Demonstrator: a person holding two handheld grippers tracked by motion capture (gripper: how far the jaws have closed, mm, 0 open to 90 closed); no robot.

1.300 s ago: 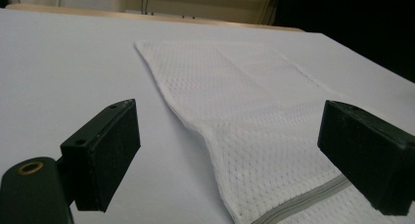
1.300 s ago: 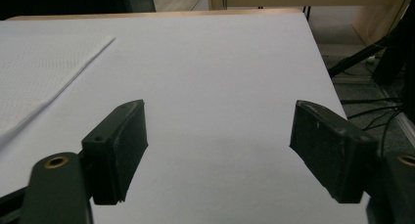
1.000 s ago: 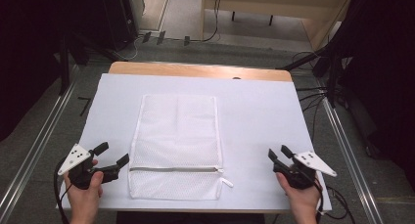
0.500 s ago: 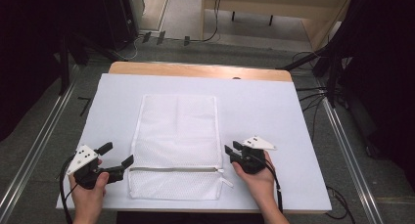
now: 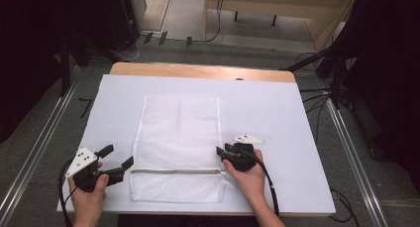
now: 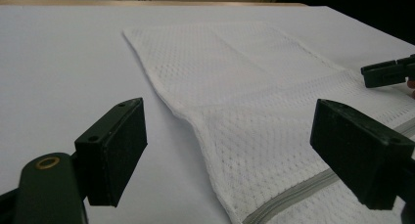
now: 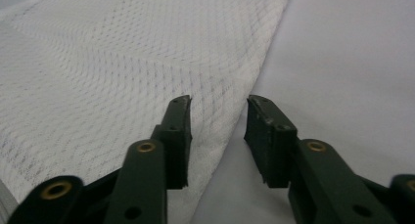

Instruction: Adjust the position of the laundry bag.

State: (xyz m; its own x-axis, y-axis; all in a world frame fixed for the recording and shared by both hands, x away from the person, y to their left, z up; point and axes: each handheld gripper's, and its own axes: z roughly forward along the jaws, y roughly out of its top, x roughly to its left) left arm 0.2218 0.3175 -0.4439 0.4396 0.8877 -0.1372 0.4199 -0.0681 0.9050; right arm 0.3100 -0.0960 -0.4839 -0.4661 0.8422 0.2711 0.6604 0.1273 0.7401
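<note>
A white mesh bag (image 5: 178, 138) lies flat on the white table cover, its grey zipper (image 5: 173, 171) running across near the front. My left gripper (image 5: 118, 156) rests at the bag's front left. Its jaws stand wide and have just been closing slightly. In the left gripper view (image 6: 235, 150) the bag's left edge (image 6: 195, 131) lies between them, untouched. My right gripper (image 5: 221, 151) is at the bag's right edge, just above the zipper's end. Its jaws (image 7: 218, 131) have just been closing and straddle that edge (image 7: 244, 101) with a gap on both sides.
The white cover (image 5: 277, 118) spreads wide to the right of the bag and behind it. A wooden table edge (image 5: 198, 71) shows at the back. Metal rails (image 5: 34, 152) and cables (image 5: 341, 197) run along the floor on both sides.
The right hand has swept left from the table's front right to the bag's right edge, and its jaws have narrowed. The left hand has stayed in place.
</note>
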